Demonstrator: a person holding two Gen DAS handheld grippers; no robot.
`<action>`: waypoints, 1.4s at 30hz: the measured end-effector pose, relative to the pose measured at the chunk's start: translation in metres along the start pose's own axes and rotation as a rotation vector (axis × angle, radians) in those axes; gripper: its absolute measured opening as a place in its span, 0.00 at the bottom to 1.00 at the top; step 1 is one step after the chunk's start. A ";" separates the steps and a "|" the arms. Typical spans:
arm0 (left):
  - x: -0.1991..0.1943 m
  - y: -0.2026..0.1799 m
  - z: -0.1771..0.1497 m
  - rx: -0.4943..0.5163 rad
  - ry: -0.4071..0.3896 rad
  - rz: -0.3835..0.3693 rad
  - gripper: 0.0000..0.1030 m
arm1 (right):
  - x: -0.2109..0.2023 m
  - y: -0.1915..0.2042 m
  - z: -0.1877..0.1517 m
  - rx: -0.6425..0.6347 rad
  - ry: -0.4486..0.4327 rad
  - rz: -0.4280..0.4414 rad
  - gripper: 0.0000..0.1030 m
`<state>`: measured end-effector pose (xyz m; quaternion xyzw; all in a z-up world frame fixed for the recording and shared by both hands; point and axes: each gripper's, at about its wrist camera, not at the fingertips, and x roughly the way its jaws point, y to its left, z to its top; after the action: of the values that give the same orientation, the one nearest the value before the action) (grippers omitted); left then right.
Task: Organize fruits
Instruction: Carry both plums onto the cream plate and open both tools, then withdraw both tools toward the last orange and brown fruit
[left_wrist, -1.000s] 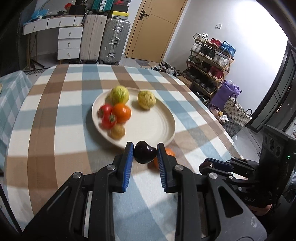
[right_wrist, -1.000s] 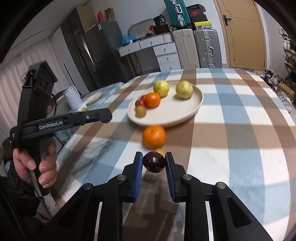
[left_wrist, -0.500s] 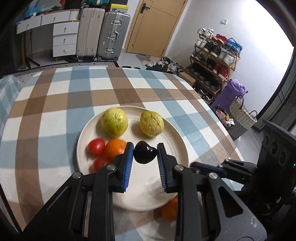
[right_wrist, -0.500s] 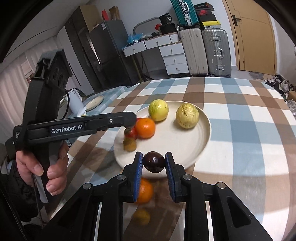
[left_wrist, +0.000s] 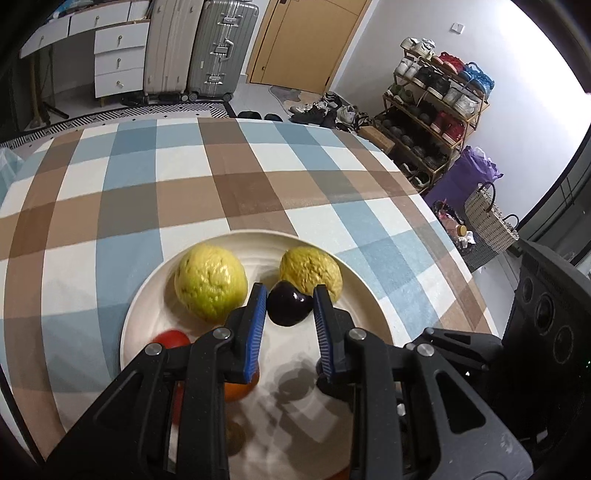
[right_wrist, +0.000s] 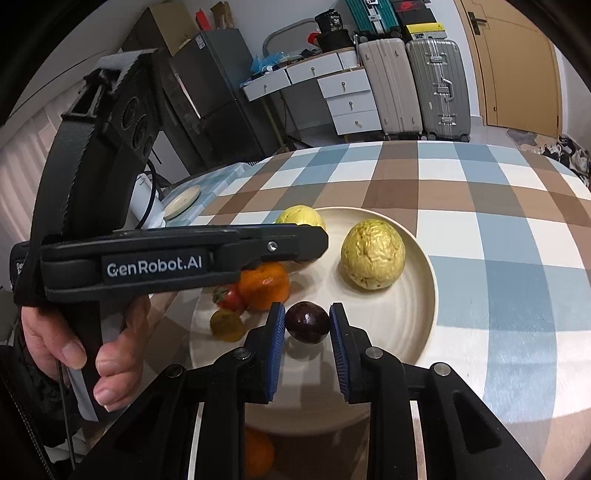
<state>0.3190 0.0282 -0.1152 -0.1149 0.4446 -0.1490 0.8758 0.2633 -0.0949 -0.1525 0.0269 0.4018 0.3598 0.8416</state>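
My left gripper (left_wrist: 289, 308) is shut on a dark purple plum (left_wrist: 288, 302) and holds it over the cream plate (left_wrist: 147, 295), between two yellow-green fruits (left_wrist: 209, 282) (left_wrist: 310, 271). My right gripper (right_wrist: 307, 325) is shut on a second dark plum (right_wrist: 307, 322) above the same plate (right_wrist: 413, 314). On the plate lie an orange (right_wrist: 264, 286), a tomato (right_wrist: 231, 300) and a small brownish fruit (right_wrist: 226, 325). The left gripper's body (right_wrist: 166, 258) crosses the right wrist view.
A second orange (right_wrist: 258, 456) lies on the checked tablecloth (left_wrist: 221, 177) just off the plate's near rim. A small dish (right_wrist: 183, 197) sits at the table's far left. Suitcases, drawers and a shoe rack stand beyond the table.
Both grippers have moved forward with their plums from above the tablecloth to above the plate. The loose orange now sits below and behind the right gripper.
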 end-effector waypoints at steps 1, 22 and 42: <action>0.001 0.000 0.001 0.001 0.000 -0.002 0.22 | 0.002 -0.001 0.002 0.006 0.004 0.006 0.24; 0.013 -0.003 0.017 0.017 -0.011 0.041 0.29 | 0.027 -0.002 0.015 0.040 0.008 -0.007 0.45; -0.096 -0.030 -0.019 0.009 -0.163 0.037 0.73 | -0.071 -0.004 -0.031 0.130 -0.118 -0.039 0.87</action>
<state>0.2447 0.0341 -0.0447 -0.1143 0.3731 -0.1248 0.9122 0.2146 -0.1496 -0.1278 0.0950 0.3744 0.3145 0.8671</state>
